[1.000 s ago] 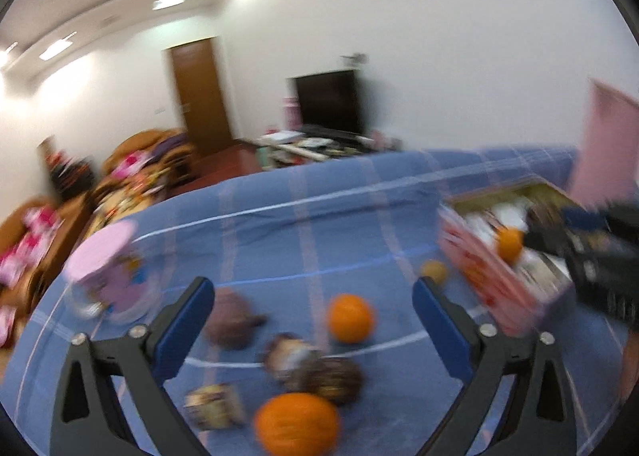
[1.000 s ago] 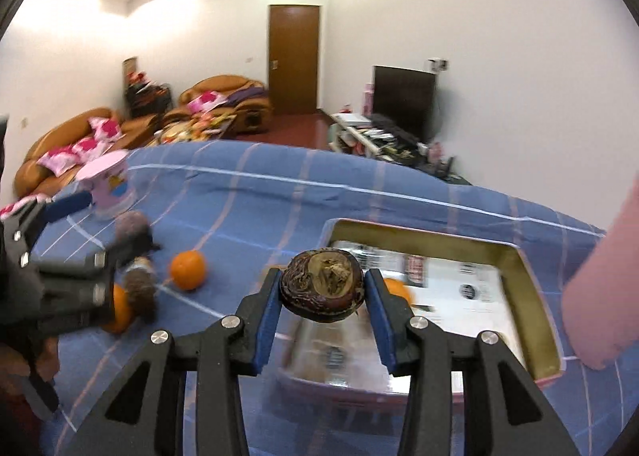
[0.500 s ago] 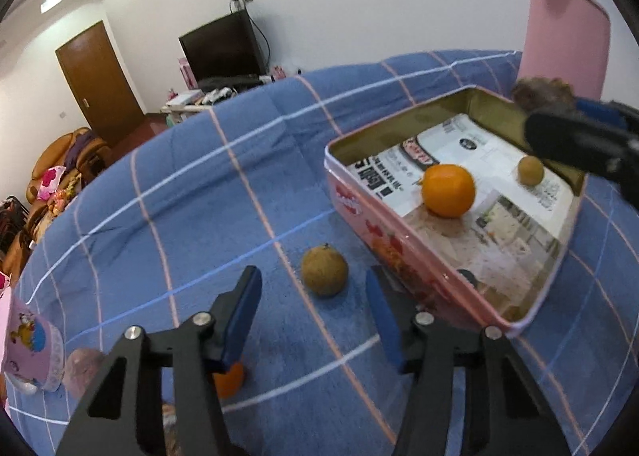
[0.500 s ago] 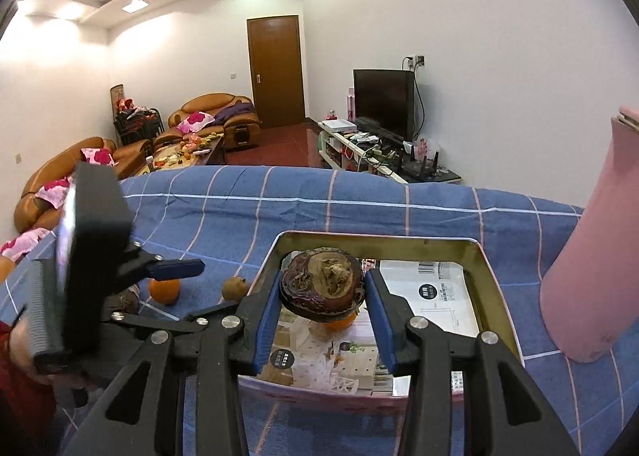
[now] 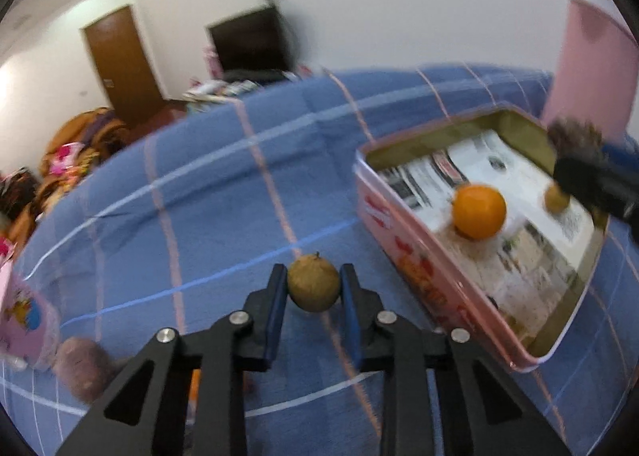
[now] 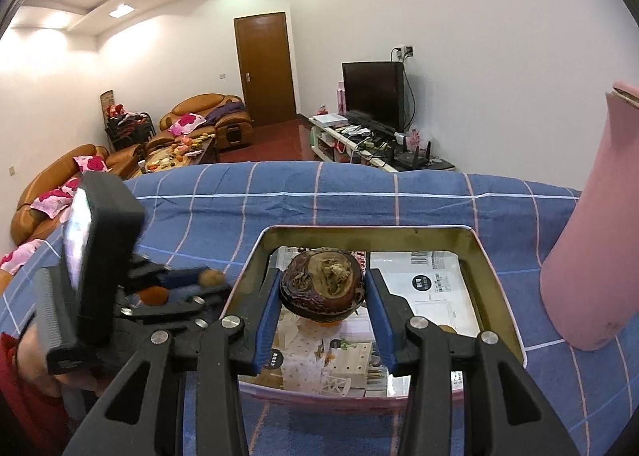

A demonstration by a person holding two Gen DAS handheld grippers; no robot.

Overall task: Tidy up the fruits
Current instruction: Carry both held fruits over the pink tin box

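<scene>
In the left wrist view my left gripper is shut on a small tan round fruit on the blue checked cloth, just left of the pink tin tray. An orange and another small tan fruit lie in the tray. In the right wrist view my right gripper is shut on a dark purple-brown fruit held above the tray. The left gripper shows at left with its tan fruit.
A pink upright container stands at the tray's right side. A brownish fruit and a pink cup sit at the left of the cloth, an orange behind the left gripper. The cloth's far edge drops to a living room.
My left gripper swung from the cluster of fruits toward the tray and closed on the small tan fruit. The right gripper shifted over the tray, still holding the dark fruit.
</scene>
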